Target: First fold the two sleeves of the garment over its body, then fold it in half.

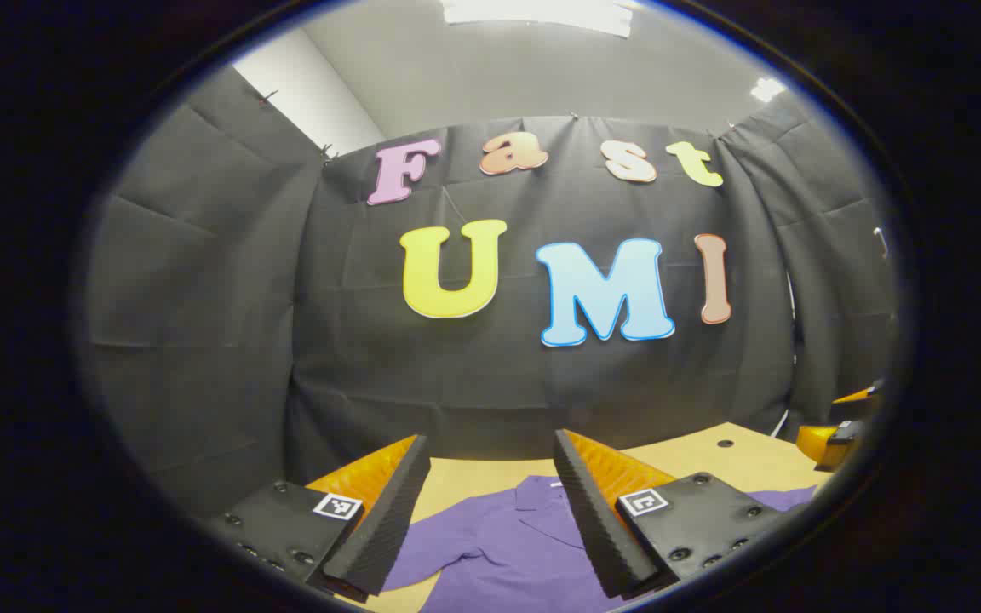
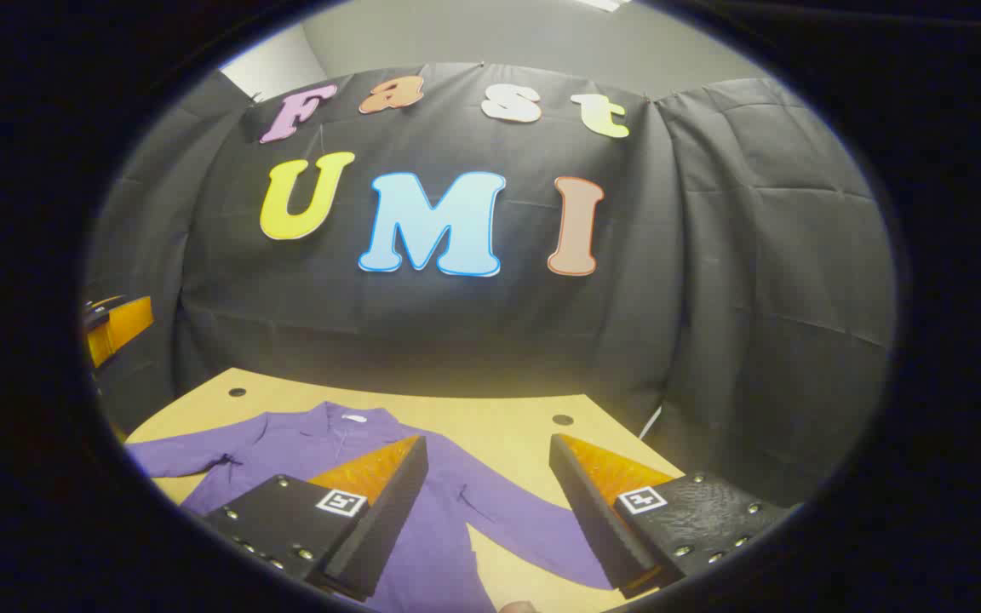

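Both tools are hovering wide and empty: the left tool [image 1: 490, 502] and right tool [image 2: 488, 502] above the purple long-sleeved cloth shirt [image 2: 422, 494], which is lying spread on the tan wooden bench [image 2: 507, 417]. A shallow pinch risks the thin right sleeve [image 2: 533, 519] slipping out or dragging the shirt's body askew.

Creased black cloth [image 2: 712, 255] hangs as the booth's wall on three sides, pinned along its top edge, and above it rises a plain pale grey room wall [image 1: 490, 77]. A bright white ceiling light panel [image 1: 537, 13] glows overhead (a second, smaller light [image 1: 767, 88] shows to the right). Below stands a light tan wooden counter [image 2: 499, 426] with small dark round holes [image 2: 562, 420] in its top.
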Demonstrator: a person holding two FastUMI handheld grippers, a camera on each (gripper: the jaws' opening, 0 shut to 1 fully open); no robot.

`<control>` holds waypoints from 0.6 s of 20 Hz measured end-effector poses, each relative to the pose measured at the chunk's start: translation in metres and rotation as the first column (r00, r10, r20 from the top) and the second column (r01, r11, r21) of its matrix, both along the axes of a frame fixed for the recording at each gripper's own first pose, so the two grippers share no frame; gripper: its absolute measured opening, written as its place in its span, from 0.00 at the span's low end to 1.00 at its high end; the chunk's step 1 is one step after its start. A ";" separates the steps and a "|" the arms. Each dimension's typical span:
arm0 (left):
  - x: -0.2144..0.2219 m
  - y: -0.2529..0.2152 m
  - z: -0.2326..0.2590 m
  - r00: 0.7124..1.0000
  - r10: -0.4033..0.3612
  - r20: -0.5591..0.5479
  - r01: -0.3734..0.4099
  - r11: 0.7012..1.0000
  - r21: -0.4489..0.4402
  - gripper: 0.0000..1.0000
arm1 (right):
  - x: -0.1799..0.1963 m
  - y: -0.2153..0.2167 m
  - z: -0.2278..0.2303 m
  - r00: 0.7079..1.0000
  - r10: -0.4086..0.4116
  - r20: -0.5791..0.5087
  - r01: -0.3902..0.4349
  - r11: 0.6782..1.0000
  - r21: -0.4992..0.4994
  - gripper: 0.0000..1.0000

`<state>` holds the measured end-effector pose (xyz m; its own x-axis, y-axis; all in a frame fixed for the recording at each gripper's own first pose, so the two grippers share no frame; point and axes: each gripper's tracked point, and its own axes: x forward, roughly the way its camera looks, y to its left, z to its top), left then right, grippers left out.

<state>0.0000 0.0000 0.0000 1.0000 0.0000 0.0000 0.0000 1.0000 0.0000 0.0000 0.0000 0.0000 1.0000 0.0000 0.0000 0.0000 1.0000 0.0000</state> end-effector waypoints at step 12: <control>0.008 -0.008 -0.009 1.000 -0.013 -0.018 0.013 1.000 0.012 0.94 | 0.006 -0.012 -0.017 0.999 -0.028 -0.042 0.029 0.999 0.016 0.92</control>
